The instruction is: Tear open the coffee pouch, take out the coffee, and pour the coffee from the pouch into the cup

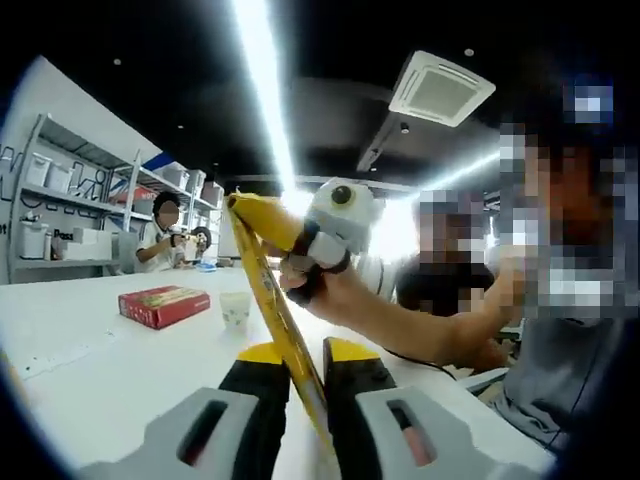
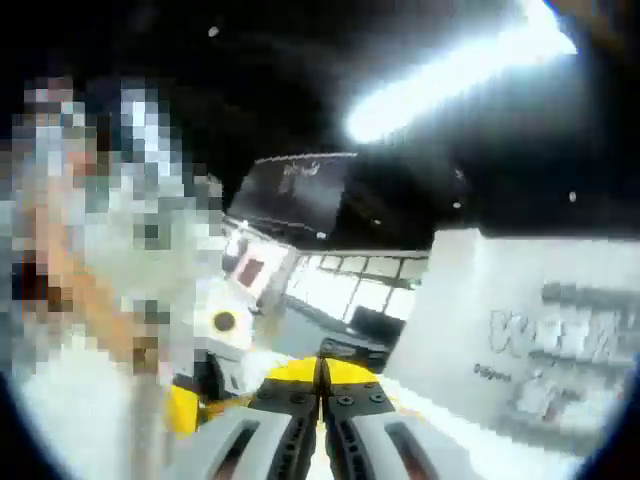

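So the yellow coffee pouch was the thing everything hung around here; in the left gripper view it stood up on a slant, lower edge pinched between the left gripper's black-and-yellow jaws, which were pressed in on it from both sides; the pouch's top end went up to the right gripper, which came in from the right with a person's hand wrapped around it, and that one was clamped on the top corner of the pouch as far as I could tell.

Left of the pouch, on the white table, sat a small paper cup, upright and close to the pouch but not touching it; further left of the cup lay a red box, flat on the table, well apart from the pouch. Behind the pouch, way back, another person sat at the table in front of some shelving.

In the right gripper view the right gripper's jaws were squeezed together with just a thin line between them; a bit of yellow showed right at the tips, so pretty surely the pouch, though that view was blurry; a white wall with grey lettering sat off to the right of the jaws.
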